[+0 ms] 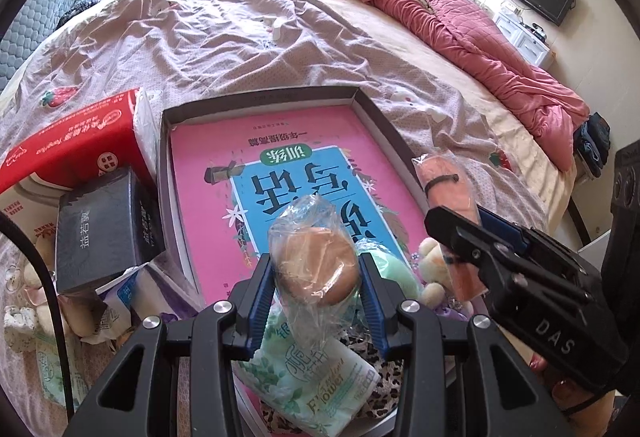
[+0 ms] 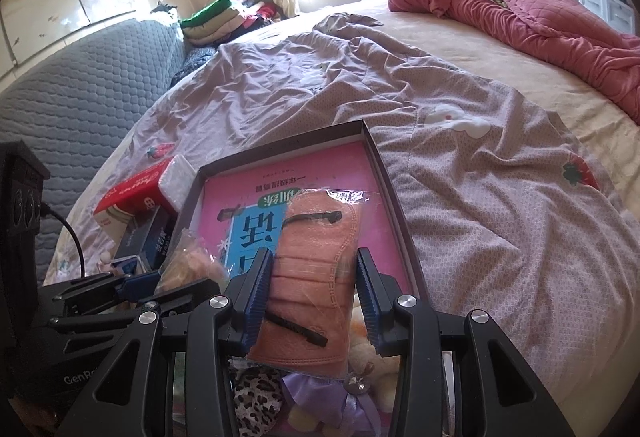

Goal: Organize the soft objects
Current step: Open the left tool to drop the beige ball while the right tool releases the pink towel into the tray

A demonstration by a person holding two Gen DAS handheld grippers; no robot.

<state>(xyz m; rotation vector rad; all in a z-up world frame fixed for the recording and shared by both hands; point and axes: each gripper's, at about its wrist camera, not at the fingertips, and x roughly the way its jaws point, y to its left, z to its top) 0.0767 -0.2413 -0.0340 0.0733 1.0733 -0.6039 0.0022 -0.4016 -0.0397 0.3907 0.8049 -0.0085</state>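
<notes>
Wrapped bun [image 1: 316,269] pinched between left jaws, seemingly.

I am looking at a wide bed [image 1: 400,49] wearing a crumpled mauve strawberry-print cover [image 1: 192,49]. A shallow dark box [image 1: 362,105] is lying on the cover, with a red tissue pack [image 1: 76,141] and a black carton [image 1: 104,225] sitting just beside it. A rumpled pink quilt [image 1: 472,33] is sprawling along the far side.
</notes>
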